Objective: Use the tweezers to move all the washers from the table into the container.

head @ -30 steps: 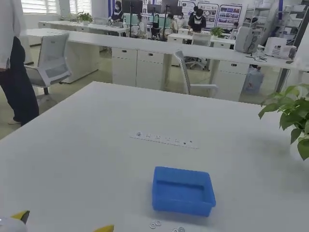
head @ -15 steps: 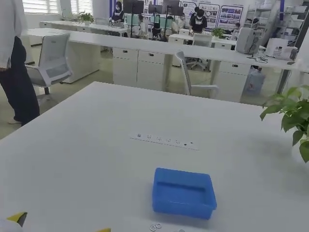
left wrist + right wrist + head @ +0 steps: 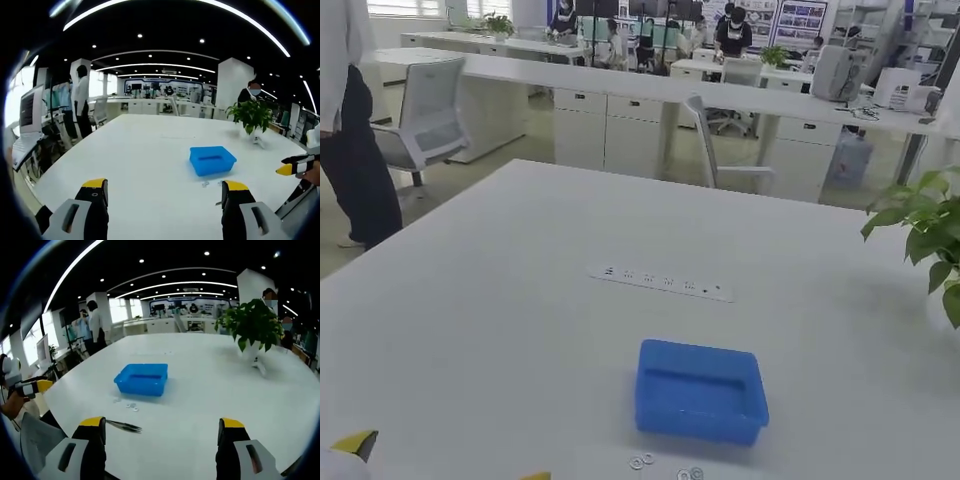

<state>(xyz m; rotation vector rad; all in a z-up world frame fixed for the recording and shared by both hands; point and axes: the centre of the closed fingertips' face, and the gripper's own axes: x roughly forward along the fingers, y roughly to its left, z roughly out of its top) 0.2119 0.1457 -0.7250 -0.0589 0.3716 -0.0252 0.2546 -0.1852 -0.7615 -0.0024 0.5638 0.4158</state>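
A: State of the tongs?
B: Left tongs (image 3: 164,185): jaws spread wide, nothing between them, held above the near edge of the counter (image 3: 500,300). Right tongs (image 3: 161,423): likewise released, jaws well apart and empty.

A: Tweezers?
B: Tweezers (image 3: 124,426) lie flat on the counter, ungripped, just beside the right tongs' left jaw in the right gripper view.

A: Washers?
B: Washers (image 3: 642,461) in a small loose cluster on the counter, just outside the near wall of the container (image 3: 700,390). Exact count cannot be told; they are too small.

A: Container?
B: Blue, rectangular, open-topped, upright, about mid-counter. Socket strip (image 3: 660,283) is set into the counter beyond it.

A: Other items?
B: Potted plant (image 3: 925,225) toward the counter's right edge, well apart from the container.
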